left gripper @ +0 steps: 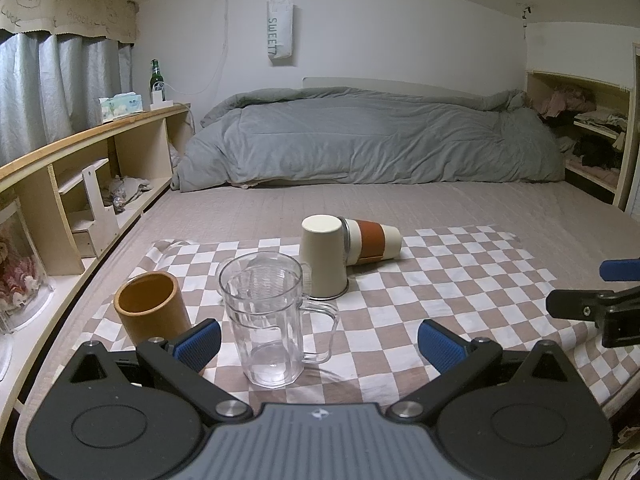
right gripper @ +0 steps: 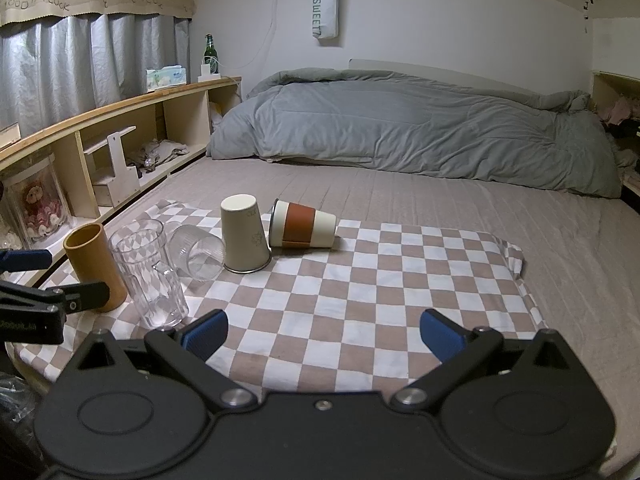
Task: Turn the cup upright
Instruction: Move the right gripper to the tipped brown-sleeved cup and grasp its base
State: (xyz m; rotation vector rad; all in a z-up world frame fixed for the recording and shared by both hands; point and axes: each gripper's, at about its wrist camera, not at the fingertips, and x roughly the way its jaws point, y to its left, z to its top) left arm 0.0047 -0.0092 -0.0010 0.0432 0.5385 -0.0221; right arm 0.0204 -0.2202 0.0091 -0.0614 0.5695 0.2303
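Several cups sit on a checkered cloth [right gripper: 360,280] on the bed. A cream cup [right gripper: 244,236] stands upside down, also in the left wrist view [left gripper: 324,260]. A cream cup with a brown sleeve [right gripper: 302,225] lies on its side behind it [left gripper: 372,242]. A ribbed clear glass [right gripper: 198,252] lies on its side. A clear handled mug [left gripper: 268,320] and a tan cup [left gripper: 150,308] stand upright. My left gripper [left gripper: 318,344] is open, right behind the mug. My right gripper [right gripper: 324,334] is open and empty over the cloth.
A folded grey duvet [right gripper: 420,128] lies at the far end of the bed. A wooden shelf unit [left gripper: 80,184] runs along the left side, with a green bottle [left gripper: 155,76] and a tissue pack on top. Open shelves with clothes [left gripper: 588,132] stand at the right.
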